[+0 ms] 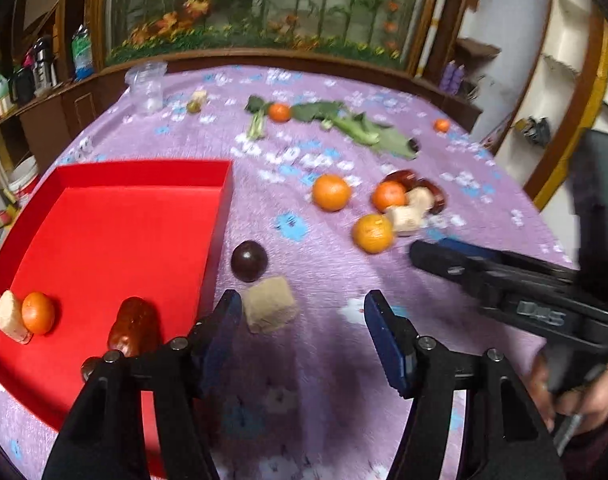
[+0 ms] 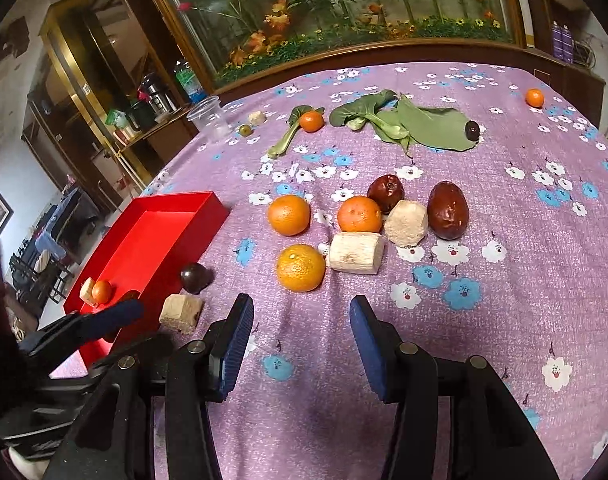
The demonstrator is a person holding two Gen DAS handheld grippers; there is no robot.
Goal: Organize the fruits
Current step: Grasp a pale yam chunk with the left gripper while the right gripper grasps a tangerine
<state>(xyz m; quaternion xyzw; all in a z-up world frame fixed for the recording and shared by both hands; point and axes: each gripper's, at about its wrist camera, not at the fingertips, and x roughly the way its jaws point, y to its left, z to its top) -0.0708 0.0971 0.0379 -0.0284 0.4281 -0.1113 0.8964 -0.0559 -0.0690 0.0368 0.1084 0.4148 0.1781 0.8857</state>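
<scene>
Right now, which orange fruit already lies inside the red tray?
The small orange fruit beside a pale chunk in the red tray; the others lie on the cloth.

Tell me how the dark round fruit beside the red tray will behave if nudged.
The dark round fruit looks smooth and near-spherical, so it would probably roll on the cloth. Its glossy skin may slip between pads.

Obstacles: red cardboard tray [image 1: 219,216] wall left; beige cut block [image 1: 268,305] and dark round fruit [image 1: 249,260] adjacent. Purple-clothed bench [image 1: 328,360] bare ahead.
</scene>
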